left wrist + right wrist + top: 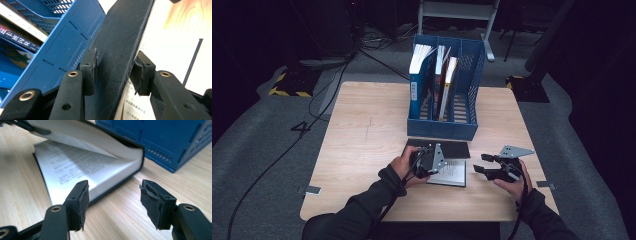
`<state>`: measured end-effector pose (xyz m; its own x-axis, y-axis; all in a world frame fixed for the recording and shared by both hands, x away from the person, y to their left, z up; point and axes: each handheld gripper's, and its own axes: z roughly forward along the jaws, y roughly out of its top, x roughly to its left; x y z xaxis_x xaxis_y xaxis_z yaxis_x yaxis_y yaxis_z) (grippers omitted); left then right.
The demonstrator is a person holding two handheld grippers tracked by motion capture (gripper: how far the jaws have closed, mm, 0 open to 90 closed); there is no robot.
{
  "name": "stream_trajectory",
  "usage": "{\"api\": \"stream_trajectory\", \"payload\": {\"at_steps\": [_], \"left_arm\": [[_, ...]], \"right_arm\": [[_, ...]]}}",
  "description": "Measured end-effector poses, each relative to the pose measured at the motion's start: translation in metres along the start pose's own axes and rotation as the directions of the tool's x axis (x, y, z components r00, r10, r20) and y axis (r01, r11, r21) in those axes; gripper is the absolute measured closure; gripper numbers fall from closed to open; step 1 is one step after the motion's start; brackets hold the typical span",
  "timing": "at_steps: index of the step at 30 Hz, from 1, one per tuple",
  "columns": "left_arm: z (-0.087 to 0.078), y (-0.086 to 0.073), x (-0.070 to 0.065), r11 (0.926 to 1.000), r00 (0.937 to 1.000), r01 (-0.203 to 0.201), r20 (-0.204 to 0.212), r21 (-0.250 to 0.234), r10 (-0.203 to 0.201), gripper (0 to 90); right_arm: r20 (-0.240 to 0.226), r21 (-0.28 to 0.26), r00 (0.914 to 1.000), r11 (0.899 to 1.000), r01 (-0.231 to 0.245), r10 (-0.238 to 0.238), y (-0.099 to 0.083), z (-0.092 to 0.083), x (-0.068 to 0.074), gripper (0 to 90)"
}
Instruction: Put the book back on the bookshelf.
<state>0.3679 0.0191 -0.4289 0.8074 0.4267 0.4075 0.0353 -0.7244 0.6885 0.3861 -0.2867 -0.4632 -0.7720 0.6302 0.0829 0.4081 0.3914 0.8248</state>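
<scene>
A book (453, 173) lies on the wooden table (362, 145) in front of a blue file rack, with its printed pages showing. Its black cover (120, 45) is lifted off the pages, and my left gripper (430, 161) is shut on that cover, a pad pressing each face. In the left gripper view the gripper (115, 75) clamps the cover's edge, with the white pages (160, 50) beyond. My right gripper (480, 165) stands open just right of the book, low over the table. In the right gripper view its jaws (115, 202) are spread with nothing between them, facing the book's corner (100, 170).
The blue file rack (447, 90) stands at the back middle of the table with three books upright in it, close behind the open book. Its wall (57, 50) is right beside the lifted cover. Bare wood lies to the left and along the front edge.
</scene>
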Motion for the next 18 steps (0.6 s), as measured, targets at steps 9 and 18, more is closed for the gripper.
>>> {"api": "stream_trajectory", "payload": {"at_steps": [9, 18], "left_arm": [[-0.018, -0.014, 0.017, 0.991, 0.9943, 0.104, 0.032, -0.085, -0.101, 60.3], [-0.03, -0.028, 0.027, 0.9725, 0.9828, 0.182, 0.056, -0.145, -0.176, 59.9]], "right_arm": [[-0.01, 0.015, 0.9999, 1.0, -0.008, 0.008, 0.001, 0.005, -0.008, 38.8], [-0.044, 0.047, 0.9987, 0.999, 0.028, -0.026, 0.011, 0.026, -0.008, 36.5]]}}
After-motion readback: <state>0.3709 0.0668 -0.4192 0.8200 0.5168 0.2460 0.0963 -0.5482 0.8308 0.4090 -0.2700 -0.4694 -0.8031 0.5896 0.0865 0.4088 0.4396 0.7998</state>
